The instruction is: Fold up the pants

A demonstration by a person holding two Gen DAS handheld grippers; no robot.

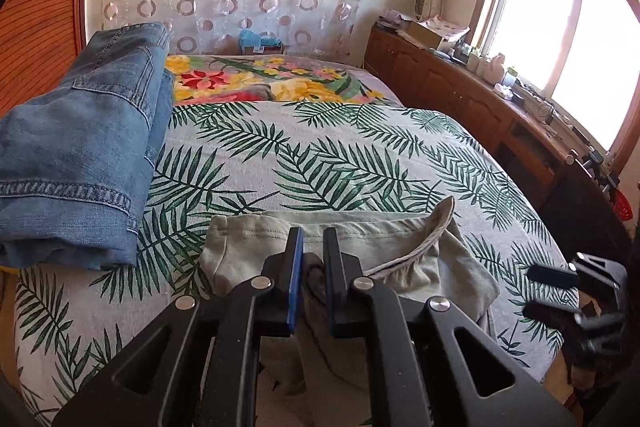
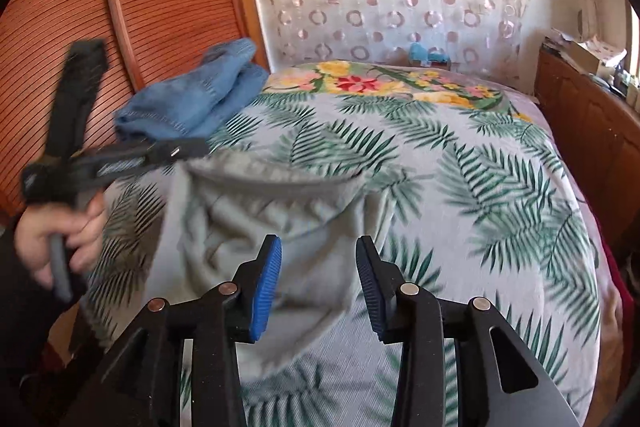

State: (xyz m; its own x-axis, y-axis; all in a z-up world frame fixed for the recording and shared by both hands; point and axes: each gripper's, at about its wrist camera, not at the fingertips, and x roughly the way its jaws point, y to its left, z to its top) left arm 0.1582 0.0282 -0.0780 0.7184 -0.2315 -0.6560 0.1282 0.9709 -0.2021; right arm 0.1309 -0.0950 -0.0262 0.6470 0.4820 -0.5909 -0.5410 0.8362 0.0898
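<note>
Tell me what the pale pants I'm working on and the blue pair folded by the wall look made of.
The pale grey-green pants look like a soft, matte cotton-type knit: they crumple limply and show fine stitched seams, though the exact fibre is unclear. The blue pair looks like washed denim: faded patches, heavy contrast topstitching along the hem, stiff thick folds.

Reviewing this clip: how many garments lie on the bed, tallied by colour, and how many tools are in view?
Blue denim jeans: 1
Grey-green pants: 1
Garments total: 2
Tools: 2, the left tool shut on the grey-green pants, the right tool open with nothing between its pads
Total: 4
</note>
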